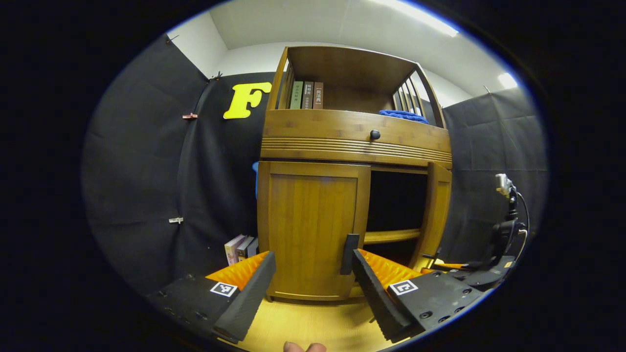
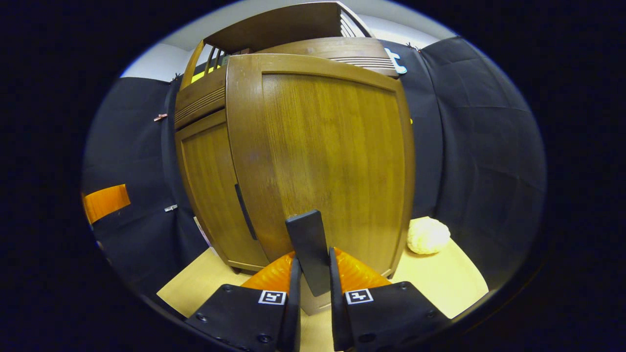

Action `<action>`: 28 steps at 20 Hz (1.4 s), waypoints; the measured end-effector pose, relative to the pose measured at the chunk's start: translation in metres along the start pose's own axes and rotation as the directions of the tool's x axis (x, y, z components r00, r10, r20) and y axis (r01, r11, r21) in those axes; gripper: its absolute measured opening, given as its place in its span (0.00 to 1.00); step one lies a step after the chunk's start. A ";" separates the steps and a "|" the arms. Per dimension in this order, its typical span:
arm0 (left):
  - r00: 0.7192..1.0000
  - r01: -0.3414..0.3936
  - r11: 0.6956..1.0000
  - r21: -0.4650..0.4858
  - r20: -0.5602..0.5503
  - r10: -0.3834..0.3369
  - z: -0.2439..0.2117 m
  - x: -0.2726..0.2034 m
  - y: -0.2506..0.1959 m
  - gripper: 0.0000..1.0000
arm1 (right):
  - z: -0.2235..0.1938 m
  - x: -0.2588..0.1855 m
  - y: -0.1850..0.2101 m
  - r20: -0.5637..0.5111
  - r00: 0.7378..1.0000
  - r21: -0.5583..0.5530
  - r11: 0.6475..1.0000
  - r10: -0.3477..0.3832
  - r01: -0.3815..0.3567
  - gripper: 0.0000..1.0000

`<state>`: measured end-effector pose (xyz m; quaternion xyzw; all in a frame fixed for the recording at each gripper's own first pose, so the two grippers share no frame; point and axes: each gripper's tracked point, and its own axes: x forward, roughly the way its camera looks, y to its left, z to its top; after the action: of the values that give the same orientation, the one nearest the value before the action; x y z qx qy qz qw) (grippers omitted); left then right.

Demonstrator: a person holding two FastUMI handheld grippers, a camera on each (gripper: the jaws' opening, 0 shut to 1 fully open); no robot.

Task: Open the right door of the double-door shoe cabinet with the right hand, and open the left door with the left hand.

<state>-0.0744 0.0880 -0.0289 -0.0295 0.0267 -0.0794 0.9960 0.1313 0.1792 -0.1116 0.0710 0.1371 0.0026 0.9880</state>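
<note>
So the right claw (image 2: 311,274) is clamped on the right door's handle (image 2: 309,249), both fingers pinching the dark bar at about 6 o'clock in the right gripper view. The right door (image 2: 332,156) is swung well out from the shoe cabinet (image 1: 352,142); in the left gripper view you can see it edge-on at 3 o'clock with the dark inside shelf showing beside it.

The left claw (image 1: 313,283) has its fingers spread wide, hovering in front of the left door (image 1: 313,230), which looks shut. Its handle (image 1: 349,253) sits just beside the claw's right-side finger, not between the two.

My take for doing the left-door step well: slide the left claw toward 3 o'clock so the handle sits centred between the fingers, pinch it square, then pull along the door's arc rather than straight back, or it'll probably slip off. The cabinet sits on a light worktop (image 1: 313,322).
</note>
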 end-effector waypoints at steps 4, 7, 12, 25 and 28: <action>1.000 0.026 1.000 0.005 0.001 -0.026 0.000 0.004 -0.013 0.97 | 0.004 0.000 -0.003 -0.013 1.000 0.027 0.999 -0.018 0.018 0.24; 0.999 0.050 0.999 0.005 -0.002 -0.050 -0.002 0.007 -0.024 0.97 | 0.005 -0.002 -0.003 -0.021 1.000 0.022 1.000 -0.022 0.023 0.24; 0.997 0.074 0.997 0.007 -0.003 -0.074 -0.001 0.013 -0.038 0.97 | 0.009 -0.001 -0.007 -0.017 0.998 0.017 0.998 -0.068 0.068 0.23; 0.990 0.138 0.990 0.007 -0.021 -0.138 -0.008 0.040 -0.084 0.97 | 0.023 -0.007 -0.055 -0.028 0.999 -0.004 0.999 -0.039 0.039 0.18; 0.990 0.143 0.990 0.010 -0.016 -0.143 -0.007 0.049 -0.090 0.97 | 0.027 -0.006 -0.061 -0.013 1.000 -0.008 1.000 -0.029 0.029 0.18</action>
<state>-0.0407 -0.0087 -0.0322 -0.0253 0.0317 -0.1512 0.9877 0.1317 0.1153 -0.0923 0.0652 0.1445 -0.0106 0.9873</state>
